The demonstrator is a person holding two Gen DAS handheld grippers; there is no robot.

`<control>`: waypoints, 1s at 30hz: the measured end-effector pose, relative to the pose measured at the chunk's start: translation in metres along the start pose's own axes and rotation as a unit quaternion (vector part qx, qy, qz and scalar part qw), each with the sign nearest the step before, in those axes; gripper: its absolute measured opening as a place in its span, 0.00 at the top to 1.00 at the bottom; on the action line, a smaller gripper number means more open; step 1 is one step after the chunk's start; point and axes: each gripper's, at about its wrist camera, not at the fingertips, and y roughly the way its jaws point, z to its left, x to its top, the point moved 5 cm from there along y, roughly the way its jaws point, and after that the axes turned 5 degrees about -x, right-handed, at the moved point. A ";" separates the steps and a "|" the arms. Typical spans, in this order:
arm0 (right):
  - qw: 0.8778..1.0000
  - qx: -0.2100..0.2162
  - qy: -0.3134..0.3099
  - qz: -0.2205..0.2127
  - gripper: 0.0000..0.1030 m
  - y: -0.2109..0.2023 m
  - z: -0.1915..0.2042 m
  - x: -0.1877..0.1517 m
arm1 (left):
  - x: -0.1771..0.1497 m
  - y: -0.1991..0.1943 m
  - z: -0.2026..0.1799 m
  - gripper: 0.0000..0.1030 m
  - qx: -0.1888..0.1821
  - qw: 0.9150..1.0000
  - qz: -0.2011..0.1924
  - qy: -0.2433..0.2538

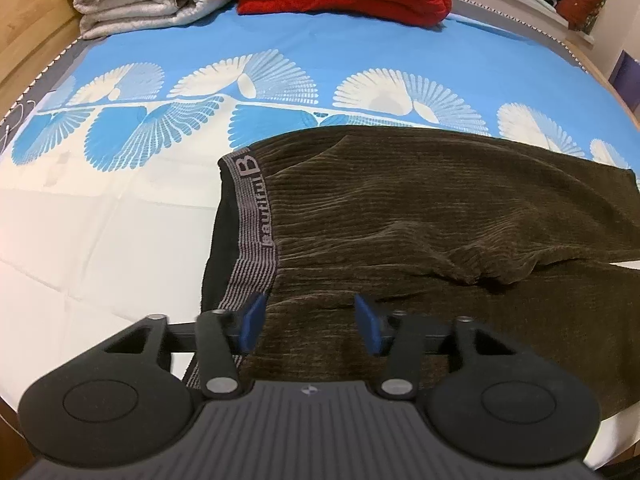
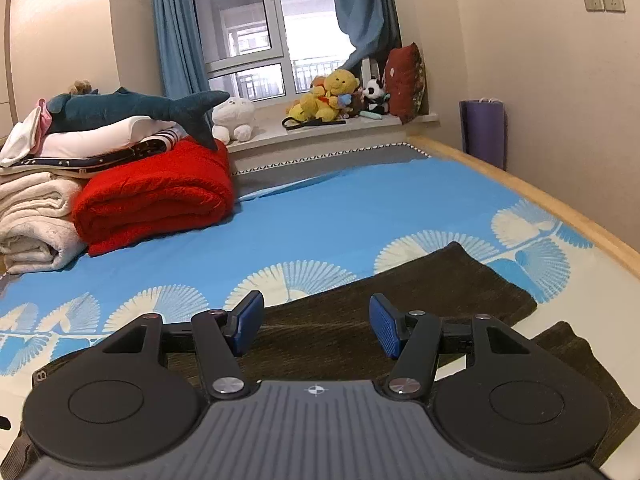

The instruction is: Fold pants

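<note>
Dark olive ribbed pants point(image 1: 400, 208) lie flat on the blue and white bed sheet point(image 1: 280, 48). Their grey lettered waistband point(image 1: 256, 216) is at the left and the legs run off to the right. My left gripper point(image 1: 310, 320) points steeply down over the near part of the pants beside the waistband. It is open, its blue pads apart with only cloth below them. In the right wrist view the pant legs point(image 2: 440, 280) spread toward the right edge of the sheet point(image 2: 360, 208). My right gripper point(image 2: 316, 320) hovers over them, open and holding nothing.
A folded red blanket point(image 2: 156, 196) and a cream blanket point(image 2: 36, 220) are stacked at the far left of the bed, with pillows and a shark plush point(image 2: 132, 108) on top. Plush toys point(image 2: 328, 96) sit on the windowsill. A wooden bed frame point(image 2: 540, 208) borders the right side.
</note>
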 end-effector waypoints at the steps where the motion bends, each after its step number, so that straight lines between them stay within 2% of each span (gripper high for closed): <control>1: 1.000 0.001 -0.001 0.000 0.41 0.000 0.000 0.000 | 0.000 0.000 -0.001 0.59 -0.002 1.000 0.001 0.000; 3: 1.000 0.002 -0.004 -0.002 0.41 0.000 0.000 0.001 | 0.000 0.000 -0.004 0.66 -0.011 1.000 0.001 0.003; 6: 1.000 0.004 -0.005 -0.002 0.41 -0.001 -0.002 0.001 | -0.001 -0.002 -0.008 0.67 -0.019 1.000 -0.002 0.013; 12: 1.000 0.009 -0.006 0.000 0.41 -0.002 -0.003 0.000 | 0.002 -0.004 -0.013 0.67 -0.018 0.999 -0.014 0.028; 16: 1.000 0.005 -0.022 -0.001 0.41 -0.001 -0.001 -0.001 | 0.000 0.001 -0.012 0.67 -0.013 1.000 -0.002 0.028; 23: 1.000 0.011 -0.006 0.000 0.41 -0.003 -0.003 0.000 | 0.001 -0.003 -0.006 0.67 -0.021 1.000 -0.008 0.006; 30: 1.000 0.016 -0.017 -0.001 0.40 -0.003 -0.003 0.000 | 0.001 0.000 -0.002 0.66 -0.009 1.000 0.001 0.001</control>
